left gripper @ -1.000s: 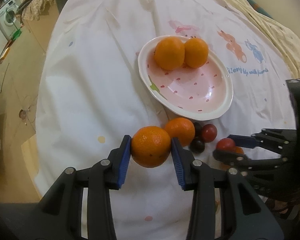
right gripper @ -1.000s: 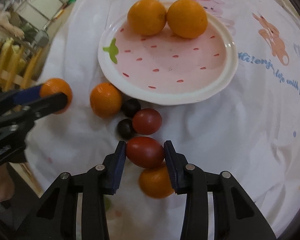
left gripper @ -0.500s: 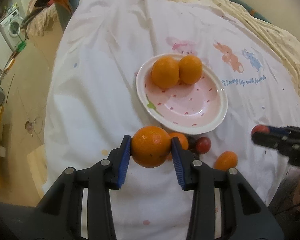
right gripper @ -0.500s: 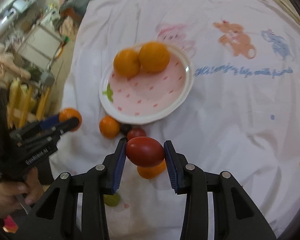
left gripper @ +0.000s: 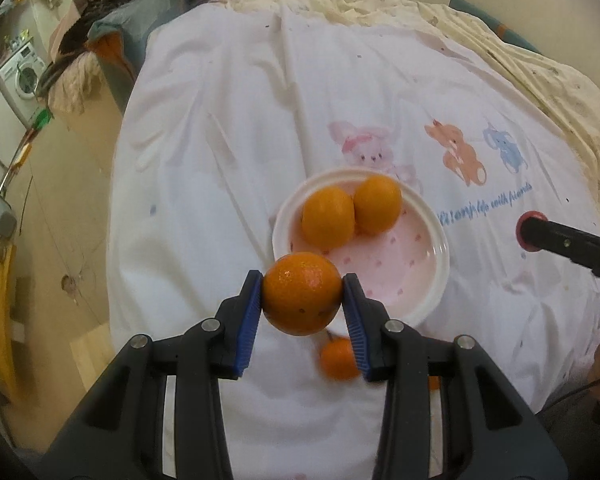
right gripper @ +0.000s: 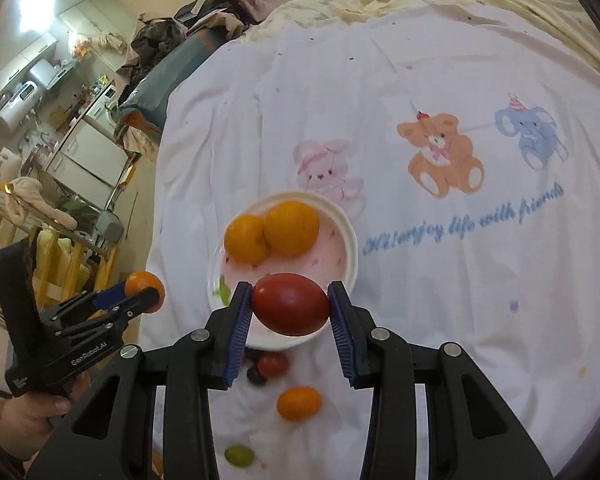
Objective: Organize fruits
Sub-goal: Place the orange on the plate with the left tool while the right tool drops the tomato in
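My left gripper (left gripper: 302, 303) is shut on an orange mandarin (left gripper: 301, 292), held in the air over the near rim of the pink strawberry plate (left gripper: 440, 276). Two oranges (left gripper: 327, 217) lie side by side at the plate's far side. My right gripper (right gripper: 290, 309) is shut on a dark red tomato (right gripper: 290, 304), raised above the plate's (right gripper: 350, 240) near edge. On the cloth below lie a small red tomato (right gripper: 273, 364), a dark fruit (right gripper: 255, 376), an orange kumquat (right gripper: 299, 403) and a green fruit (right gripper: 239, 455). Another mandarin (left gripper: 337, 358) lies on the cloth under my left gripper.
The white sheet (right gripper: 440, 80) with cartoon animals and blue lettering covers a bed; a cream quilt (left gripper: 540, 64) bunches along its far and right sides. The bed's left edge drops to the floor, with piled clothes (left gripper: 84, 32), a washing machine (left gripper: 22, 76) and wooden racks (right gripper: 4, 236) beyond.
Both grippers have risen with their fruit, so the plate and the loose fruit look smaller and lower. The right gripper has swung from the loose fruit to over the plate's edge.
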`<act>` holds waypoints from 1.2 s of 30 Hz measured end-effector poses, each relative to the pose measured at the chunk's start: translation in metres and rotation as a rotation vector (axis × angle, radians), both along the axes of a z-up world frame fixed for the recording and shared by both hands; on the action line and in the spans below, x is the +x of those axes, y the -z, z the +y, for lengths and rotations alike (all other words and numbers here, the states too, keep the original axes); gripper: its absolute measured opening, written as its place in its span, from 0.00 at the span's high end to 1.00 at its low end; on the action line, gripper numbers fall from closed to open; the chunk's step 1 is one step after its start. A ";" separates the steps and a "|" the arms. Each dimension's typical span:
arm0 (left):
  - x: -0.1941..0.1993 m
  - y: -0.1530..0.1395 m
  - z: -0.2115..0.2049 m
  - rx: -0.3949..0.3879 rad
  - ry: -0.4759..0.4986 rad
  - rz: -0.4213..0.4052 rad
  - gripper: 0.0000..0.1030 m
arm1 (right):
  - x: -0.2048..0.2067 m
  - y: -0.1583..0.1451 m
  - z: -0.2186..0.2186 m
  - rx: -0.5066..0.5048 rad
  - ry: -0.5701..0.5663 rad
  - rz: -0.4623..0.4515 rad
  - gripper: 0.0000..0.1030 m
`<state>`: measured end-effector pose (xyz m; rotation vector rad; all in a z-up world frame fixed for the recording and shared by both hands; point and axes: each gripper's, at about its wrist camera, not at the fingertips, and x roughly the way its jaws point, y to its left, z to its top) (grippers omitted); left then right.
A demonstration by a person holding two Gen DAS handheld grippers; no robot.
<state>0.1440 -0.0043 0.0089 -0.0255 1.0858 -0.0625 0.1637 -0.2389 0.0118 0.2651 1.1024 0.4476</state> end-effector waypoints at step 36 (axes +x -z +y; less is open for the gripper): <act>0.152 0.079 -0.038 -0.139 0.015 0.164 0.63 | 0.081 0.107 0.046 -0.161 -0.169 0.127 0.59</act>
